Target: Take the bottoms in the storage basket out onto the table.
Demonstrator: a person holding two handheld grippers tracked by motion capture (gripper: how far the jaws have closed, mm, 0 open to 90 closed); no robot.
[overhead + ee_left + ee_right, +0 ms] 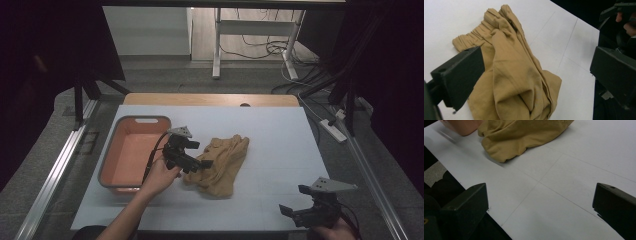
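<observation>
A crumpled tan cloth lies near the middle of the white table, just to the right of an orange tub that sits by the table's left edge. The left gripper hovers at the cloth's left side, its jaws spread wide with the fabric lying between and below them, and nothing is clamped; in the left gripper view the cloth shows a gathered waistband at its far end. The right gripper is held low at the table's near right corner, well apart from the cloth, jaws wide apart and empty over bare tabletop.
</observation>
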